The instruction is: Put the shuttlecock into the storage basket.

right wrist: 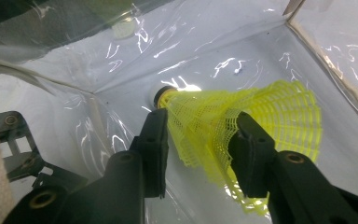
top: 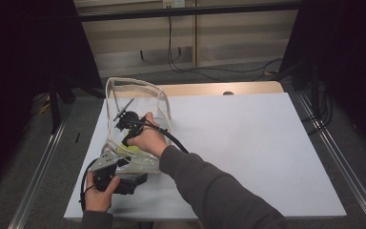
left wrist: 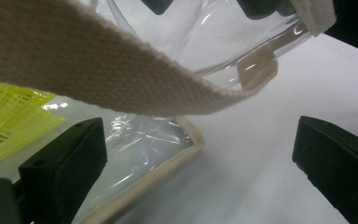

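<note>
The right gripper reaches down through the mouth of the clear plastic bag, so the yellow shuttlecock can go inside it. Its 2 jaws stand slightly apart on either side of the mesh skirt; whether the pads press on it I cannot tell. The shuttlecock lies on its side on the bag's floor, cork end pointing away from the gripper. The left gripper sits at the bag's near edge, likely to steady it, jaws wide apart and gripping nothing, with the woven strap hanging across above them. The bag holds 1 shuttlecock, on the white table
</note>
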Tool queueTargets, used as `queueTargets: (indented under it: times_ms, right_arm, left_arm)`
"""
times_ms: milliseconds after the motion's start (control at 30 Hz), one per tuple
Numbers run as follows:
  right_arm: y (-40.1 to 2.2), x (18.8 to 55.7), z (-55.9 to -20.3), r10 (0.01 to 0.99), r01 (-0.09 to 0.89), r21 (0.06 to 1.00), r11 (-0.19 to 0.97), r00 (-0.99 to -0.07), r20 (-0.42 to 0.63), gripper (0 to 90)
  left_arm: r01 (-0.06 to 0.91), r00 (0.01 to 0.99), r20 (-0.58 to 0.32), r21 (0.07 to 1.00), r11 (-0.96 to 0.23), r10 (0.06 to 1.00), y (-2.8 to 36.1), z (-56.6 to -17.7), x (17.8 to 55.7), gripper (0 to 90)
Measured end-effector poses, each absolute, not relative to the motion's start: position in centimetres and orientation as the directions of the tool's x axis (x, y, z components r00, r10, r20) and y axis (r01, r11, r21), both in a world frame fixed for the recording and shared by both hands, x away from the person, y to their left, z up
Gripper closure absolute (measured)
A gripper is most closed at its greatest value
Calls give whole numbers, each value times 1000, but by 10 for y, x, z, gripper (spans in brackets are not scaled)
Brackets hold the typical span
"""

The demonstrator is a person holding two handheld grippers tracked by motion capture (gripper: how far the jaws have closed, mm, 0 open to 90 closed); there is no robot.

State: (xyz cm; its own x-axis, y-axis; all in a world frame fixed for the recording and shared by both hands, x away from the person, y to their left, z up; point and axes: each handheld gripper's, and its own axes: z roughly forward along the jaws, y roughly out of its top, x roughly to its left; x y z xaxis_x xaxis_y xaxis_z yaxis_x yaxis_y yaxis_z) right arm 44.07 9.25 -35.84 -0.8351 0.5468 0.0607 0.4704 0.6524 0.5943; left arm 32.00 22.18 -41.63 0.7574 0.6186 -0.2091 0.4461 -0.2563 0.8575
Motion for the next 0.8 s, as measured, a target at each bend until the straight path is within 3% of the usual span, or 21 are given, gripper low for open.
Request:
queueTargets:
  times_ms: [800]
  right_arm:
    - [80,433,-350,562,490,597,635,-823,78,476]
  left_arm:
    - [440,758,-205,862,-253,620,221,-415,320,29]
